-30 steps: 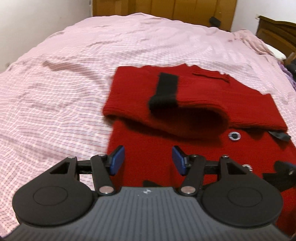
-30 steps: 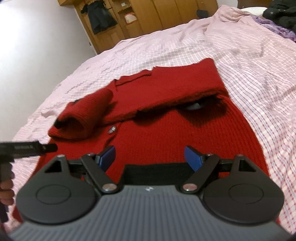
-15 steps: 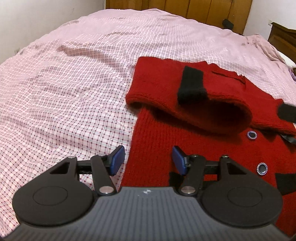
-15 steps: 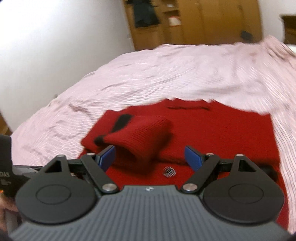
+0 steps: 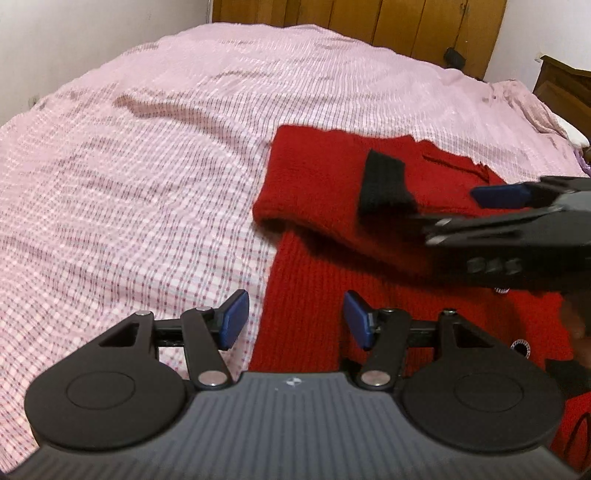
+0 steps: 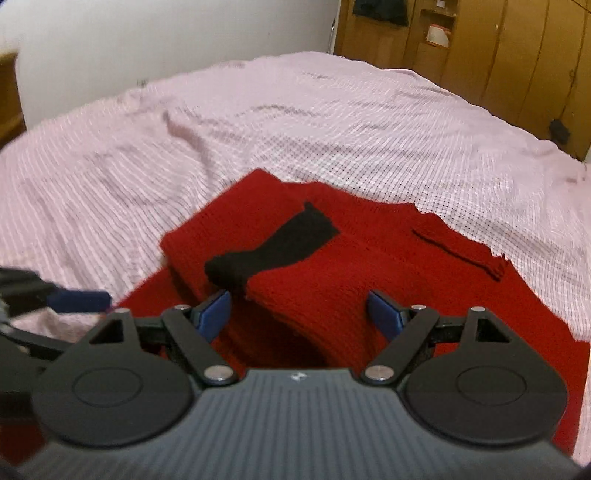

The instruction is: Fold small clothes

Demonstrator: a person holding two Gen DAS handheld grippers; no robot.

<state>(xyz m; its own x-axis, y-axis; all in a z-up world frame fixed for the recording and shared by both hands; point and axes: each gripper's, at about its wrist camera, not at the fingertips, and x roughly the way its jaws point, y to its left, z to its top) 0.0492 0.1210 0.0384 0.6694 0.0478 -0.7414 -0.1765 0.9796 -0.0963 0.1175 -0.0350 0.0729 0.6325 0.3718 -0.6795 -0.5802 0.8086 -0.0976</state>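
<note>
A red knitted sweater (image 5: 314,280) lies flat on the bed, one sleeve folded across its chest so the black cuff (image 5: 384,184) faces up. My left gripper (image 5: 295,319) hovers open over the sweater's left edge with nothing between its pads. Reaching in from the right, the right gripper's blue pad (image 5: 498,194) hangs just beside the cuff. In the right wrist view my right gripper (image 6: 301,312) stands open above the folded sleeve (image 6: 332,288), just short of the black cuff (image 6: 291,240). The left gripper's pad (image 6: 79,299) shows at the left edge.
The pink checked bedsheet (image 5: 129,192) spreads wide to the left and behind the sweater. Wooden wardrobe doors (image 6: 517,55) stand at the back, beside a white wall (image 6: 166,33). A silver button (image 5: 520,347) shows on the sweater's front. A hand (image 5: 576,325) is at the right edge.
My right gripper has swung left across the sweater and rolled, coming to hang over the folded sleeve by the black cuff. The left gripper has kept its place and stayed open.
</note>
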